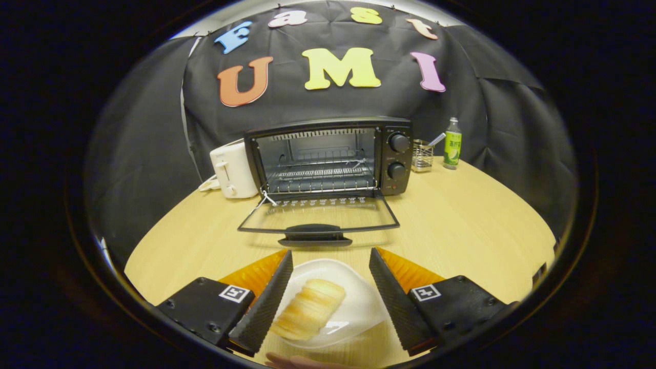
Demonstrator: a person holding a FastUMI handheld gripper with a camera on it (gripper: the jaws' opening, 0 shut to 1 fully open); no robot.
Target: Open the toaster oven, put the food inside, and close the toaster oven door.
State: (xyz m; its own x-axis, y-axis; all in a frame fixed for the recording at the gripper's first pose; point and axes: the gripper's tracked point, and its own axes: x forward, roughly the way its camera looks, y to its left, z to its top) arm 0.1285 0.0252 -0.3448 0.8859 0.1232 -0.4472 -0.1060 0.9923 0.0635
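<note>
Gripper with fingers spread wide, flanking a white plate of bread; the left finger appears to touch the plate's rim, though contact is unclear. Beyond, the toaster oven stands with its door lowered onto the table.

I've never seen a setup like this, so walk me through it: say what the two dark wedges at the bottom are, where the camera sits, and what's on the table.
The camera rides on a hand-held gripper and looks forward along it. The two wedges are its jaws, standing open on either side of a white plate carrying bread; they hold nothing.

Beyond them, on the wooden table, stands a black toaster oven with its door folded down flat. Beside the oven are a white toaster, a wire cup and a green bottle. A fingertip shows at the near edge.
</note>
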